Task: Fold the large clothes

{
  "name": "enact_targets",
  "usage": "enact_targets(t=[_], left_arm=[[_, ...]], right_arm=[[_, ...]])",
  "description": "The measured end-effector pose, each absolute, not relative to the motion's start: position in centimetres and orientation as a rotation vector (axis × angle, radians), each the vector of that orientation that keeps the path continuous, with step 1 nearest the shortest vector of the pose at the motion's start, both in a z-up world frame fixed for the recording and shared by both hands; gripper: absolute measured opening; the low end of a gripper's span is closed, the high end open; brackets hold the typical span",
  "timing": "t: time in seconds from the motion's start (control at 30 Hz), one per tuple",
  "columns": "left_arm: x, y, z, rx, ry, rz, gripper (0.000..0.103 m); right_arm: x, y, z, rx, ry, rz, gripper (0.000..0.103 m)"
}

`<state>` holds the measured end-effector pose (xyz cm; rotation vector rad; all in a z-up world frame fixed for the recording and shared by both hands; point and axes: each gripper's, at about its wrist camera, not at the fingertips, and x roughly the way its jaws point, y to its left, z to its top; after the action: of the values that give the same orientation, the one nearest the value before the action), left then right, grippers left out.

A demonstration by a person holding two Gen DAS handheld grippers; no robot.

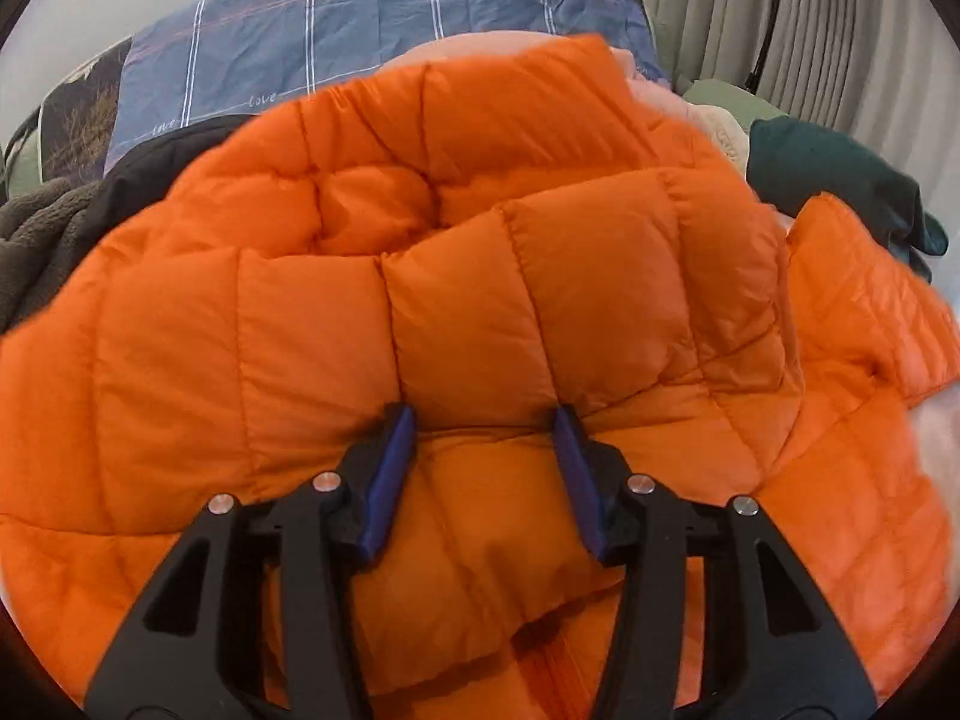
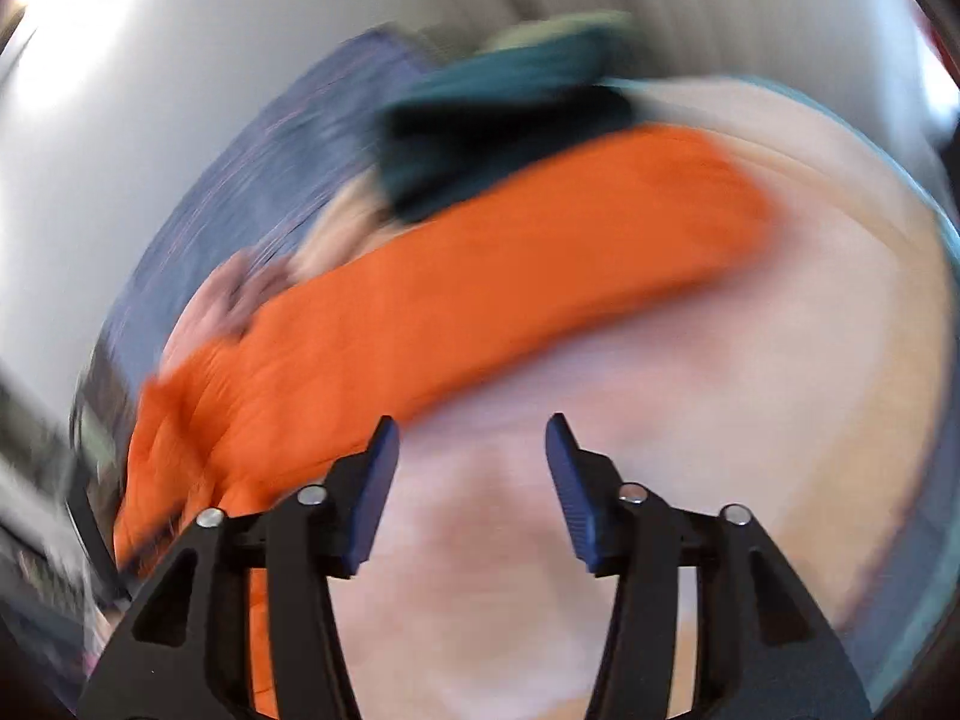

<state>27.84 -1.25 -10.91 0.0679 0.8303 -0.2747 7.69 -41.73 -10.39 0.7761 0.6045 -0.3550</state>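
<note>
**Orange jacket bunched on the bed, both tongs empty**

On the bed (image 1: pixel 372 18), the orange puffer jacket (image 1: pixel 456 276) lies heaped in the middle, filling the left wrist view. The left tongs (image 1: pixel 483 420) hover just over it, jaws about half apart, nothing pinched between the blue pads (image 1: pixel 390 480). The right tongs (image 2: pixel 471 429) are also parted and empty, over pale pink bedding (image 2: pixel 720 360), the jacket stretching across to the far left in a badly blurred view.

The risk, as I read it: slick quilted nylon over springy down could slide out of a shallow pinch, or a bite could take one layer only and leave the fold lopsided. A dark green garment (image 1: pixel 840 180) lies far right, close enough to get dragged along.
</note>
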Motion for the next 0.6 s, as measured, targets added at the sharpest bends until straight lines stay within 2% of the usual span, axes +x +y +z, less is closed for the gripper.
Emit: enact_targets(t=[0.13,0.3,0.37,0.43,0.5,0.6], left_arm=[[27.8,-1.1,-11.0,0.055,0.819,-0.283,0.050],[27.1,0.1,-11.0,-0.002,0.809,-0.314,0.052],[26.9,0.5,-11.0,-0.012,0.807,-0.323,0.054],[26.7,0.2,-11.0,-0.009,0.805,-0.327,0.057],[26.7,0.0,-11.1,-0.004,0.802,-0.336,0.060],[26.7,-0.1,-11.1,-0.002,0.799,-0.341,0.062]], right_arm=[[6.8,-46.7,-11.7,0.934,0.499,-0.413,0.066],[8.5,-48.9,-13.2,1.050,0.449,-0.460,0.064],[9.4,-48.6,-12.6,0.999,0.446,-0.478,0.044],[10.2,-48.8,-12.2,1.018,0.439,-0.432,0.011],[10.6,-48.2,-11.1,1.027,0.401,-0.411,0.007],[12.4,-44.3,-6.4,0.873,0.347,-0.344,0.007]])
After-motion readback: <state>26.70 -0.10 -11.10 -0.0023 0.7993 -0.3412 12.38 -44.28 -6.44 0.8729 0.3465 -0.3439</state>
